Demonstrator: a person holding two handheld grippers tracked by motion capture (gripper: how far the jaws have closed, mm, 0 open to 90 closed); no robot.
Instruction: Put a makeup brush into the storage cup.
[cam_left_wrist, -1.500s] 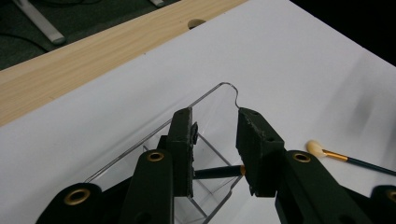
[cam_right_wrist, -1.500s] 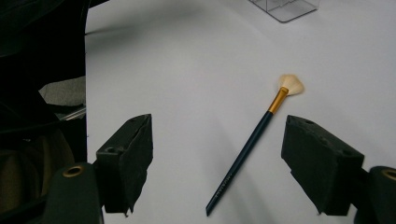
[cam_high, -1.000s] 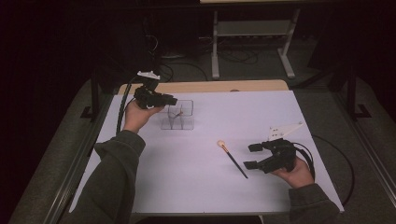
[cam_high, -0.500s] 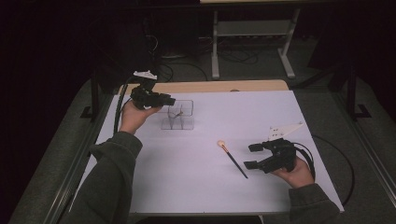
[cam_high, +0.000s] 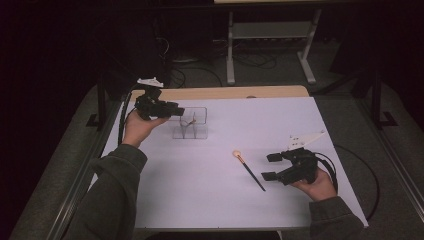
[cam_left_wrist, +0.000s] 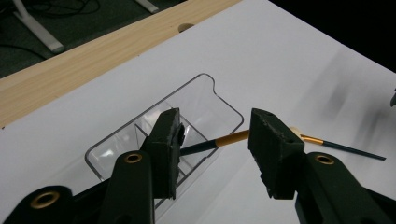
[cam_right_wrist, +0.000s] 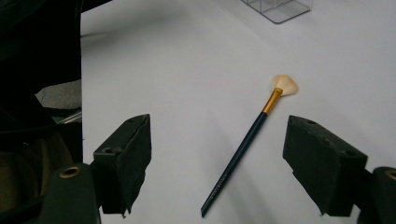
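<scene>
Left gripper (cam_left_wrist: 212, 144) is hovering above the clear plastic organizer (cam_left_wrist: 140, 140) near the far left of the worktop (cam_high: 225, 200). Its jaws have just been opening and are standing apart. A brush (cam_left_wrist: 219, 141) with a dark handle and gold collar is running across the gap between the pads; its handle end is reaching the left pad (cam_left_wrist: 167, 149), contact there not resolvable, and it is standing clear of the right pad. In the high view this gripper (cam_high: 172, 110) is sitting in the person's left hand (cam_high: 137, 125), pointing toward the organizer (cam_high: 192, 125), where a thin brush (cam_high: 187, 122) is leaning among the dividers.

Right gripper (cam_right_wrist: 217, 158) is resting low over the worktop (cam_right_wrist: 187, 46) with jaws standing wide and nothing between the pads. A second brush (cam_right_wrist: 247, 140) is lying flat on the sheet in front of the gap: pale fan-shaped bristles at the far end, gold collar, dark blue handle running back toward the gripper. Pads are not touching it. In the high view this gripper (cam_high: 274, 166) is being held in the right hand (cam_high: 317, 182) near the right edge, with that brush (cam_high: 249, 171) lying just to its left, well apart from the organizer.
</scene>
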